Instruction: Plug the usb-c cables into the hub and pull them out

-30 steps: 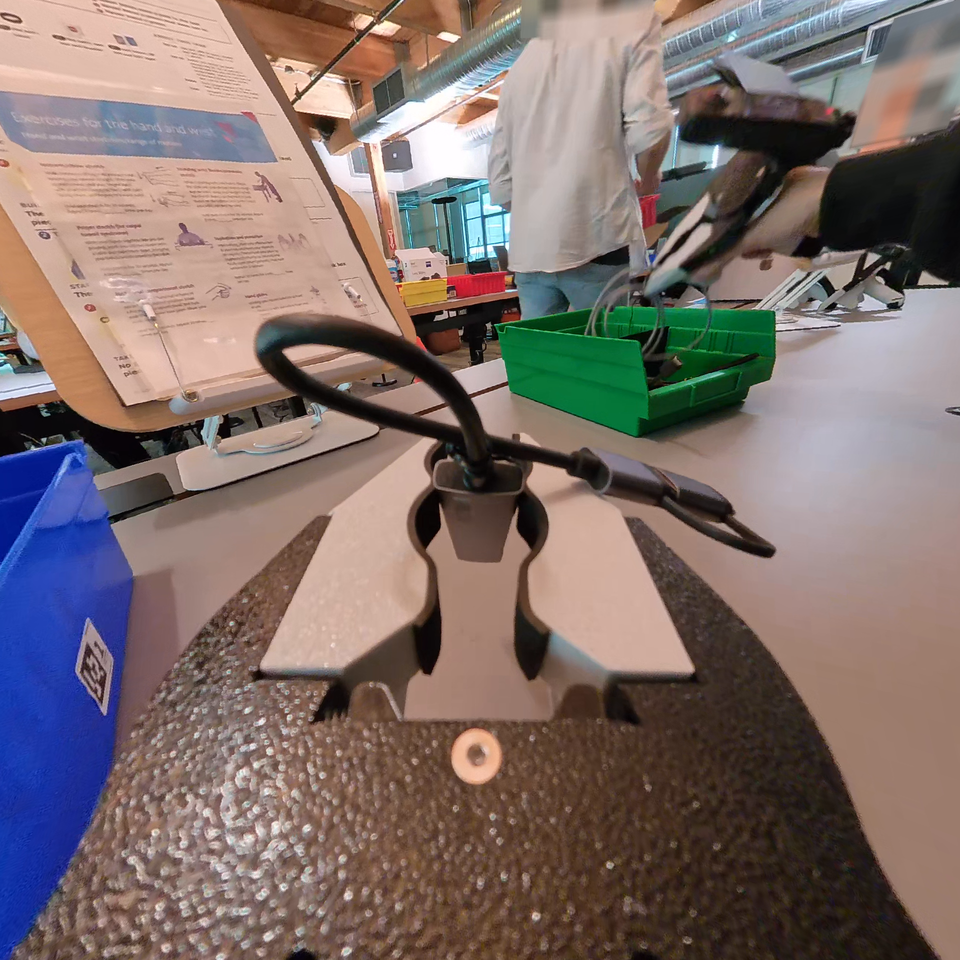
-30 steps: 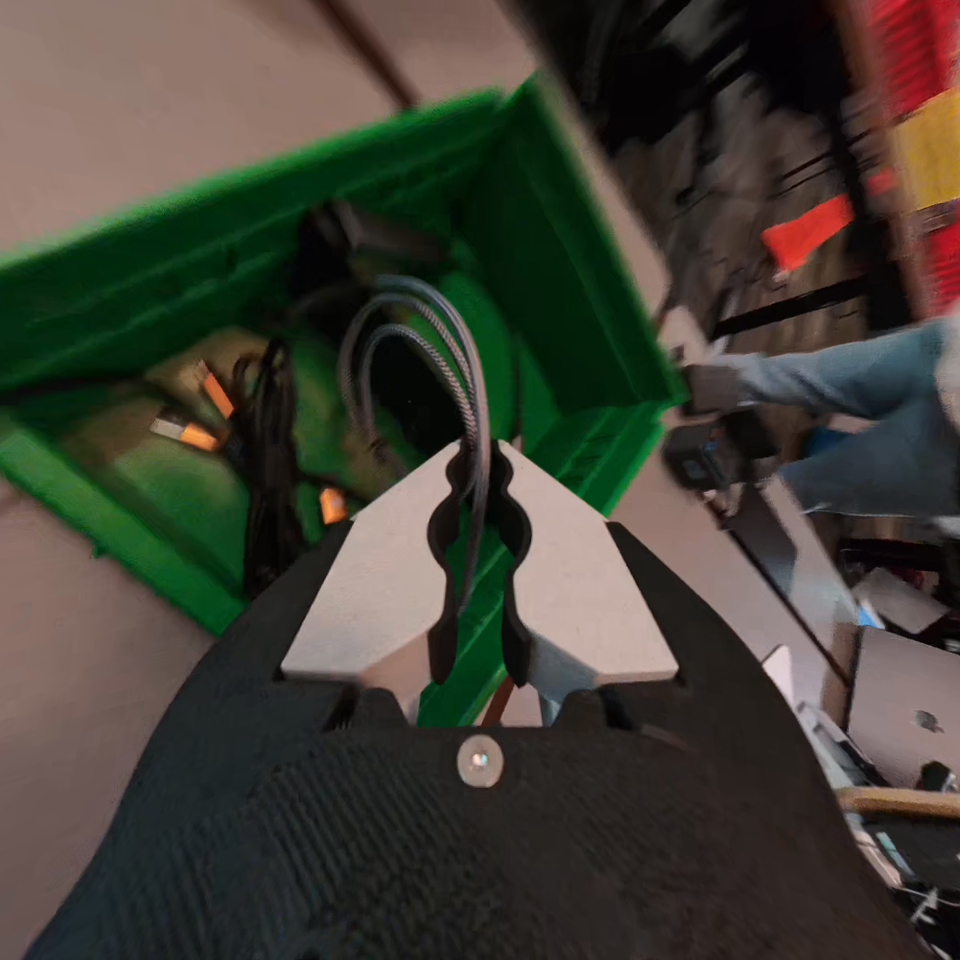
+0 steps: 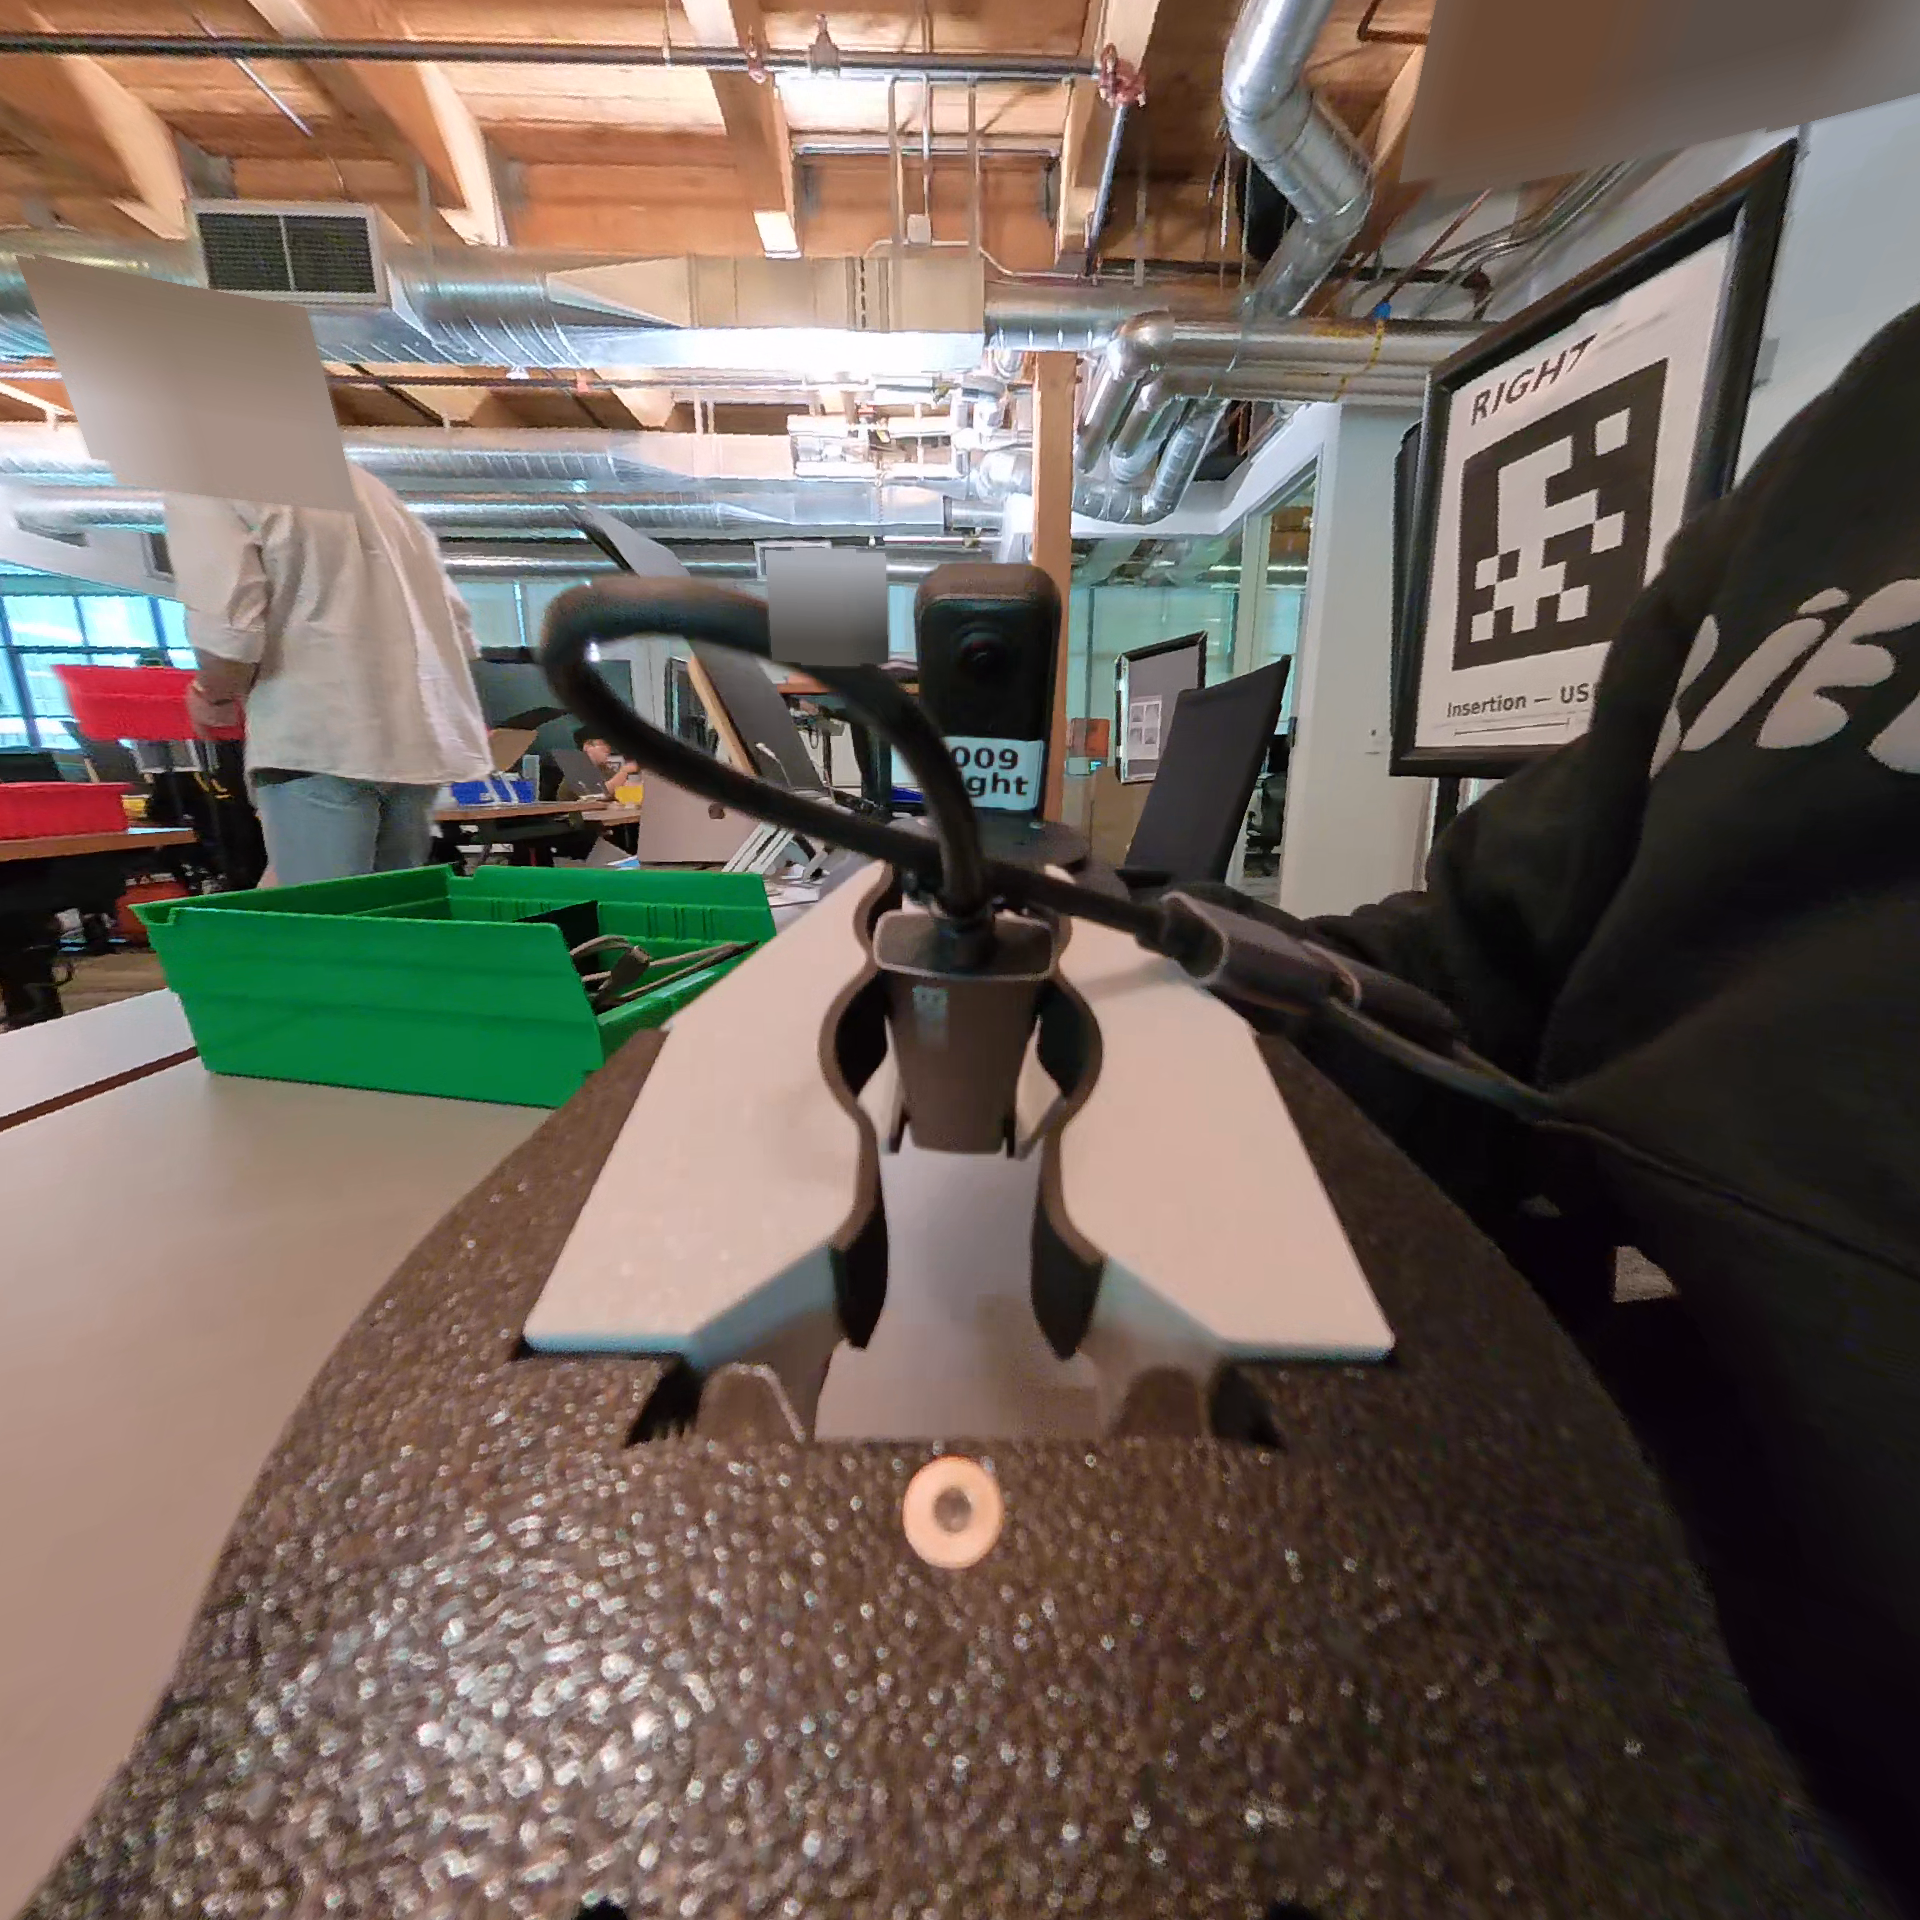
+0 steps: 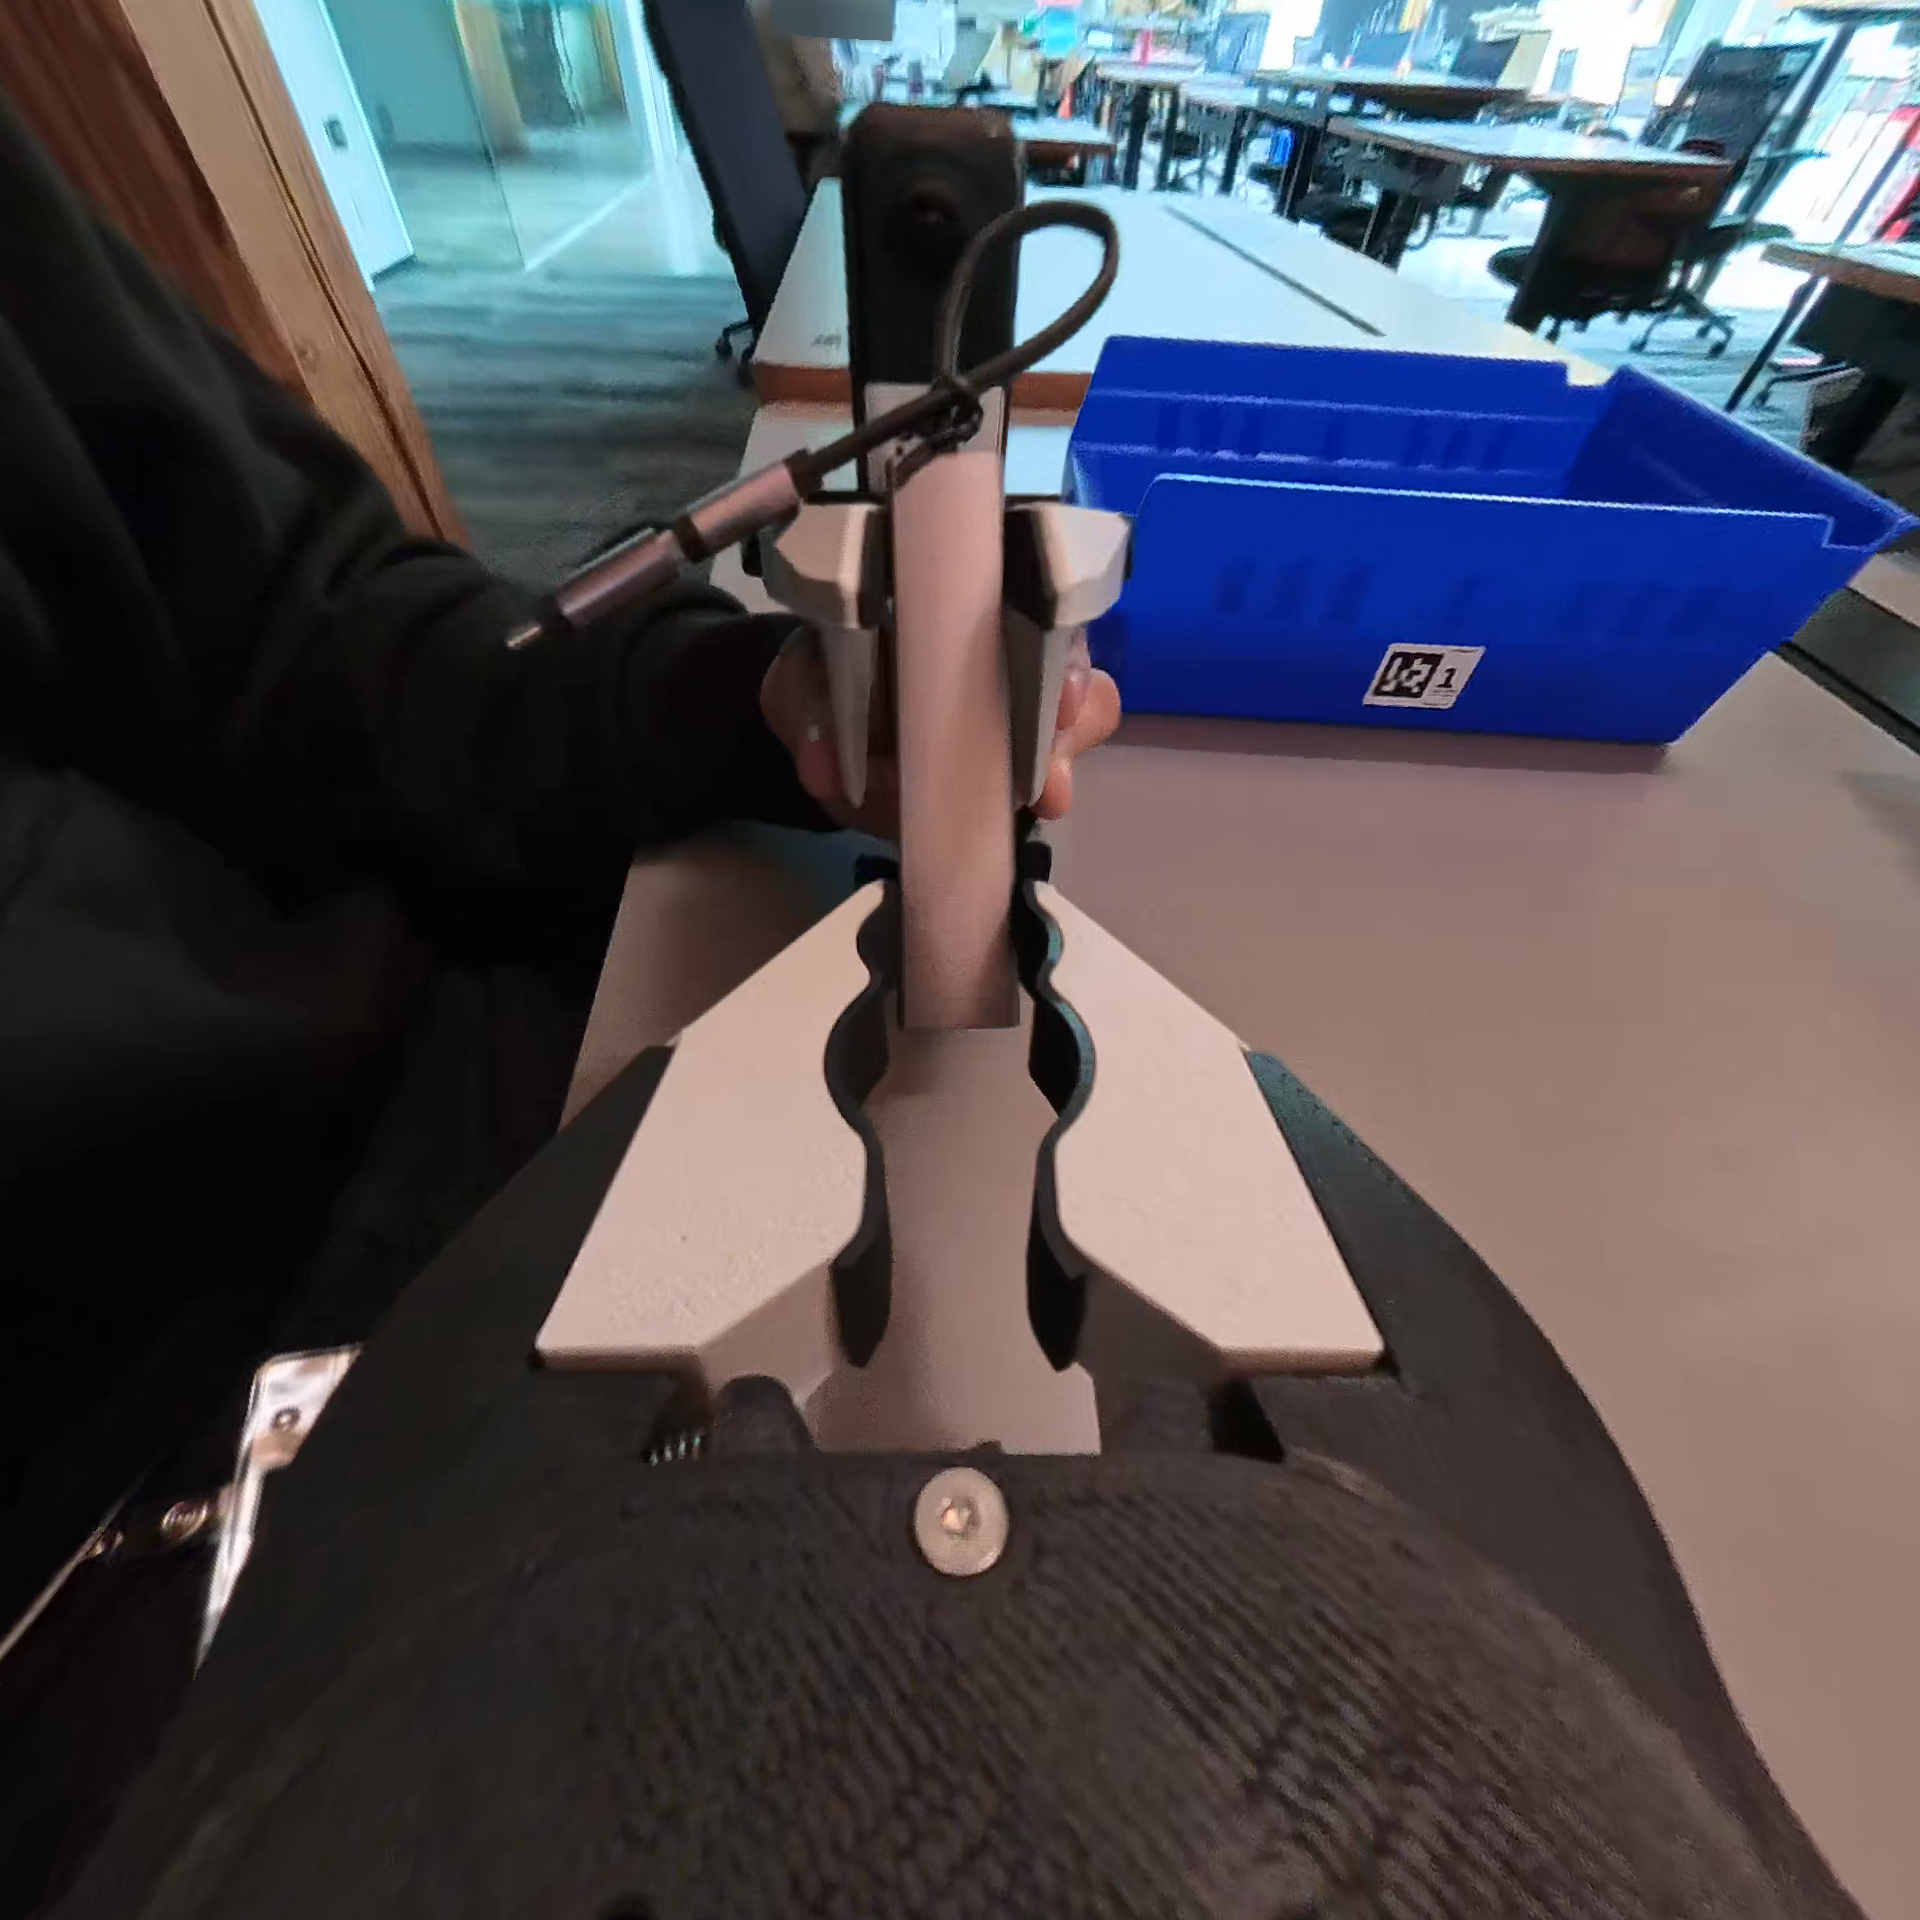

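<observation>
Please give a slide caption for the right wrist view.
Grey hub spans between left gripper and right gripper, blue bin beyond.

A ceiling of exposed wooden beams is seen, with silver ventilation ducts run beneath it. Daylight is admitted through windows at the far left. A wooden post is set mid-room. Rows of dark desks and black office chairs are ranged behind. A grey carpeted floor and a glass partition are noted. The near table is pale grey.
</observation>
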